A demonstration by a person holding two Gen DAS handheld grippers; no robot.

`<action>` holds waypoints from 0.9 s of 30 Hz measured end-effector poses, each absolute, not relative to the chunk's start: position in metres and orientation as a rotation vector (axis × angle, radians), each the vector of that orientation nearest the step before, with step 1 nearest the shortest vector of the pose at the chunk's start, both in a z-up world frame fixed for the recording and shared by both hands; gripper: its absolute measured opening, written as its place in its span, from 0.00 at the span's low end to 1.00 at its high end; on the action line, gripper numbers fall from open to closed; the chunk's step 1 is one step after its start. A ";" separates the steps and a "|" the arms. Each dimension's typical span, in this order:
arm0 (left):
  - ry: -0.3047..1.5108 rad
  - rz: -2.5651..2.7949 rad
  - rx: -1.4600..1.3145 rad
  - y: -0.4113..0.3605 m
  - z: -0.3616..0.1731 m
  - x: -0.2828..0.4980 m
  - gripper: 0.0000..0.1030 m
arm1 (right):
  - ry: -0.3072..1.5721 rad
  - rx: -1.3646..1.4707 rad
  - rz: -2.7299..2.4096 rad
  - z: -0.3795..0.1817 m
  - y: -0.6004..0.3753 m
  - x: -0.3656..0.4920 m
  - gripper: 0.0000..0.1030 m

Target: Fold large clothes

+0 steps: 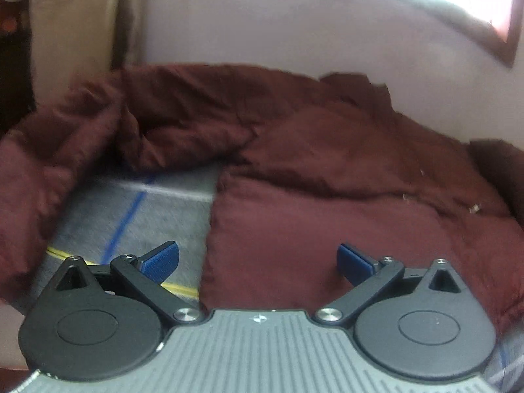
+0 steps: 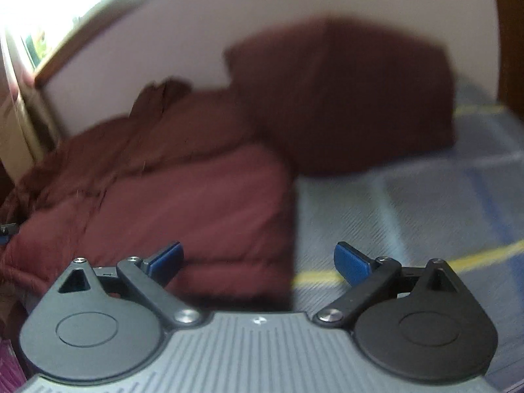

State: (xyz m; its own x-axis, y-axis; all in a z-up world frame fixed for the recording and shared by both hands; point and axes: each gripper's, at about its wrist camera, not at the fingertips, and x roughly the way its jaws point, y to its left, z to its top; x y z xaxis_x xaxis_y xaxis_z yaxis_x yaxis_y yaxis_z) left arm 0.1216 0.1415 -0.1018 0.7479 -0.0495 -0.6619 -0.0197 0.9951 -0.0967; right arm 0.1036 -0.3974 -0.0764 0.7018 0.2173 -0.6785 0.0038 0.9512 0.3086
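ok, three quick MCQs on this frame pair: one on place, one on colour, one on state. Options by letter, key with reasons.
1. Where does the garment lie?
A. on the striped grey cover
B. on a hanger
C. in a basket

2. What colour is the garment?
A. green
B. maroon
C. white

3. How do the right gripper jaws stand?
A. shut on cloth
B. shut, empty
C. open, empty

Key: 1 A, the cloth spreads over the cover in both views. 2 B, it is dark red throughout. 3 C, the blue pads stand wide apart with nothing between them.

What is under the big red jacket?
A grey blanket with blue and yellow stripes lies under the dark red jacket. Whatever else sits beneath the jacket is covered.
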 end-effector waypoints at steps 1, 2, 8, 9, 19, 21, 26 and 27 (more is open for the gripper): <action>0.731 -0.028 -0.097 0.140 -0.106 0.121 0.92 | 0.794 0.318 0.128 -0.080 -0.389 0.102 0.96; 0.731 -0.045 -0.101 0.138 -0.108 0.120 0.87 | 0.795 0.338 0.137 -0.085 -0.382 0.105 0.92; 0.700 -0.129 -0.143 0.137 -0.109 0.114 0.20 | 0.768 0.322 0.139 -0.076 -0.379 0.115 0.21; 0.699 -0.128 -0.141 0.138 -0.107 0.111 0.18 | 0.752 0.337 0.147 -0.071 -0.380 0.108 0.19; 0.656 -0.103 -0.074 0.133 -0.099 0.085 0.23 | 0.744 0.578 0.212 -0.065 -0.391 0.054 0.25; 0.618 -0.062 -0.055 0.127 -0.091 0.083 0.33 | 0.702 0.688 0.163 -0.067 -0.415 0.061 0.38; 0.465 -0.042 -0.045 0.112 -0.064 0.069 0.81 | 0.587 0.662 -0.080 -0.068 -0.478 0.084 0.96; 0.441 -0.047 -0.031 0.106 -0.059 0.068 0.83 | 0.585 0.676 -0.097 -0.073 -0.491 0.093 0.96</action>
